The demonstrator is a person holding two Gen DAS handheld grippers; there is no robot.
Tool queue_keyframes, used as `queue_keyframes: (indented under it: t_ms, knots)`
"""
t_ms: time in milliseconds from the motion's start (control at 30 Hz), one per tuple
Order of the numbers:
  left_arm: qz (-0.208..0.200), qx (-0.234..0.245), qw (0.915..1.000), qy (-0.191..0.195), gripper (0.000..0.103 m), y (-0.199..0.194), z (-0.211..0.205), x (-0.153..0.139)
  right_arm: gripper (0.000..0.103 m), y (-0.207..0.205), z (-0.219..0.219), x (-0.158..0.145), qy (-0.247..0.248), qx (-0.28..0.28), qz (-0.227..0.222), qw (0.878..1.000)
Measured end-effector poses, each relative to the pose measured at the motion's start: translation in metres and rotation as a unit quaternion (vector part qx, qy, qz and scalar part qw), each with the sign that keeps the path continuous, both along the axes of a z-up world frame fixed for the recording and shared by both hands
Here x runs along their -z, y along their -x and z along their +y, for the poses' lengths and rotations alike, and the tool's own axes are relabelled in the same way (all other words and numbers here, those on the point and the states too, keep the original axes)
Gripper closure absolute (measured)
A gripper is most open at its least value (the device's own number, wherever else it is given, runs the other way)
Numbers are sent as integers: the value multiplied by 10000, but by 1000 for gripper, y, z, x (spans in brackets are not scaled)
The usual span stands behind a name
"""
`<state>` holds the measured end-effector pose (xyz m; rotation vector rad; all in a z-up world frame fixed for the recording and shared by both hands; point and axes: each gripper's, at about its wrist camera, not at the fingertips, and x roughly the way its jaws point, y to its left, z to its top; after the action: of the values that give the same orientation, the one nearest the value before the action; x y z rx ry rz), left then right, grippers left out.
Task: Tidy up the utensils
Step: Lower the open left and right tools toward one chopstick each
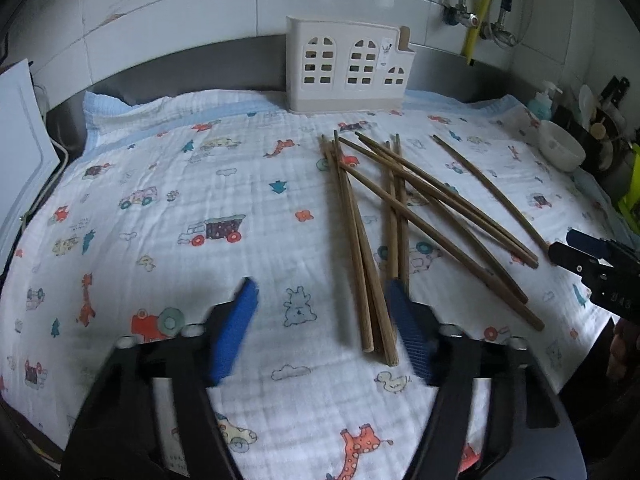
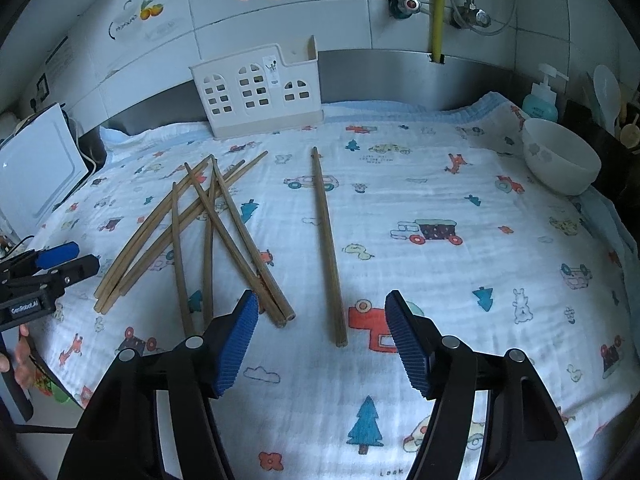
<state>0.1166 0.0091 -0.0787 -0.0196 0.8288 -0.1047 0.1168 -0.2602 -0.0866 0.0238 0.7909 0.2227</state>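
Several brown wooden chopsticks (image 1: 402, 200) lie crossed on a cartoon-print cloth (image 1: 160, 240). My left gripper (image 1: 322, 286) is open just above the cloth. The near ends of a few chopsticks (image 1: 376, 340) lie between its blue pads, close beside the right pad (image 1: 408, 320). In the right wrist view the pile (image 2: 212, 216) is at the left and a separate straight pair of chopsticks (image 2: 326, 240) runs down between the fingers of my open right gripper (image 2: 322, 298), untouched by its pads. A white house-shaped utensil holder (image 1: 348, 68) (image 2: 256, 92) stands at the back against the wall.
A white bowl (image 2: 560, 164) (image 1: 560, 148) sits at the cloth's far right, with a teal soap bottle (image 2: 540, 100) behind it. A white board (image 1: 20, 152) leans at the left. Each gripper shows in the other's view: right gripper (image 1: 562, 245), left gripper (image 2: 82, 258).
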Motion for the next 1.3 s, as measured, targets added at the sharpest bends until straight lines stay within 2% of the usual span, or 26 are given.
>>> queue_keyframes:
  t_ms: [100, 267, 333, 567, 633, 800, 867, 1000, 1167, 1300]
  knots:
    - [94, 46, 9999, 121, 64, -5, 2, 5, 41, -3, 0, 2, -2, 5, 34, 10000]
    - [82, 202, 9993, 301, 66, -6, -4, 7, 43, -7, -2, 4, 0, 18, 59, 10000]
    - [140, 227, 9994, 219, 74, -9, -6, 11, 45, -9, -2, 5, 2, 4, 83, 10000]
    - [236, 150, 9994, 222, 74, -15, 0, 19, 53, -14, -5, 9, 0, 24, 148, 9999]
    - [296, 155, 9993, 181, 79, -17, 1, 23, 55, -15, -5, 10, -5, 21, 172, 9998]
    - [261, 158, 9995, 124, 79, -18, 0, 25, 67, -17, -6, 13, -34, 18, 231, 9997]
    - [239, 110, 9996, 124, 84, -19, 2, 25, 72, -18, -6, 14, -23, 14, 236, 9997]
    - [233, 102, 9996, 135, 85, -21, 3, 25, 76, -21, -7, 14, 1, 23, 245, 9997]
    - [190, 130, 9996, 144, 85, -20, 2, 26, 79, -22, -2, 15, 232, 49, 166, 9996]
    - [152, 149, 9997, 119, 85, -23, 2, 27, 91, -21, 4, 16, 536, 92, 55, 9985]
